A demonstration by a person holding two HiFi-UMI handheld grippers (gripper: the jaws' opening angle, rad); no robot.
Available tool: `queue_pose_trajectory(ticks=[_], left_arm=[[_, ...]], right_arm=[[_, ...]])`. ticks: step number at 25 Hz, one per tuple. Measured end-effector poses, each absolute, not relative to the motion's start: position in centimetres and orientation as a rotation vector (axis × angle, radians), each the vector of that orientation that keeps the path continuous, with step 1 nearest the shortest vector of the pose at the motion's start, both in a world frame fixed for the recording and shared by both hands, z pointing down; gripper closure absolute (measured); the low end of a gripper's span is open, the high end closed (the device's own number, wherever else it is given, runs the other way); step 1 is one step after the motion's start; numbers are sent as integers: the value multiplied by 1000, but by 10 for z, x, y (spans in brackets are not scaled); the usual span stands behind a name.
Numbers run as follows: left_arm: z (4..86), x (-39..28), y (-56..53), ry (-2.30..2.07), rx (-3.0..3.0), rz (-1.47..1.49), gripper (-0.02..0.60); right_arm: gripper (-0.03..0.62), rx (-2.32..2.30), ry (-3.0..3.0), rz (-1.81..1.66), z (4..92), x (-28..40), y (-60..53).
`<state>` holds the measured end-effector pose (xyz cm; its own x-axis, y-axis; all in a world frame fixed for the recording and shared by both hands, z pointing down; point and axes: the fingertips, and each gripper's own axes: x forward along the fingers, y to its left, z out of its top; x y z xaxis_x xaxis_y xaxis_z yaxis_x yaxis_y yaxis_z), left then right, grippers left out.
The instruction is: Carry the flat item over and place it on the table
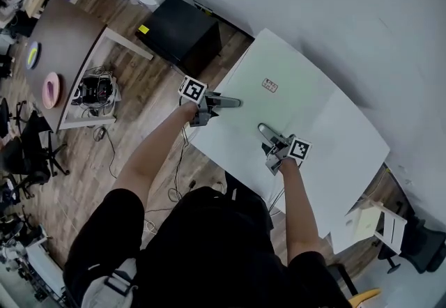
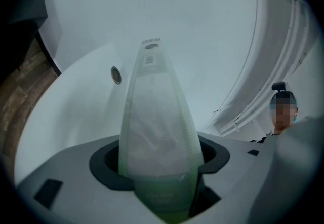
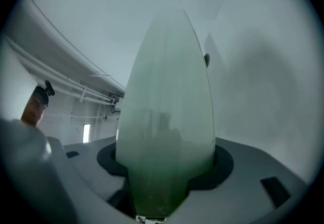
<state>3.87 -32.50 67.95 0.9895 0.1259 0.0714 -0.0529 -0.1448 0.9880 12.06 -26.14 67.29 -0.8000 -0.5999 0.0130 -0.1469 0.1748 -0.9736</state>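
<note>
Over white table (image 1: 352, 153): one pale green sheet (image 1: 286, 70), translucent, spread flat, small label near its middle. Left gripper (image 1: 235, 102) and right gripper (image 1: 262, 127) each clenched on its near edge. Contact between sheet and tabletop: cannot tell.

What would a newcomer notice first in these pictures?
First, the left gripper and right gripper, each with a black-and-white marker cube, held out over the near side of the white table. Then the pale green shape, see-through and pointed, filling the middle of each gripper view; whether it is jaw or load, I cannot tell.
</note>
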Motion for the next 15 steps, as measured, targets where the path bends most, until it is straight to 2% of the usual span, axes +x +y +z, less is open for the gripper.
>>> queue_pose_trajectory(ticks=[15], left_arm=[[746,71,-417,78,1647,237,264]], right_arm=[[287,-787,1891,-1810,752,148,-342]])
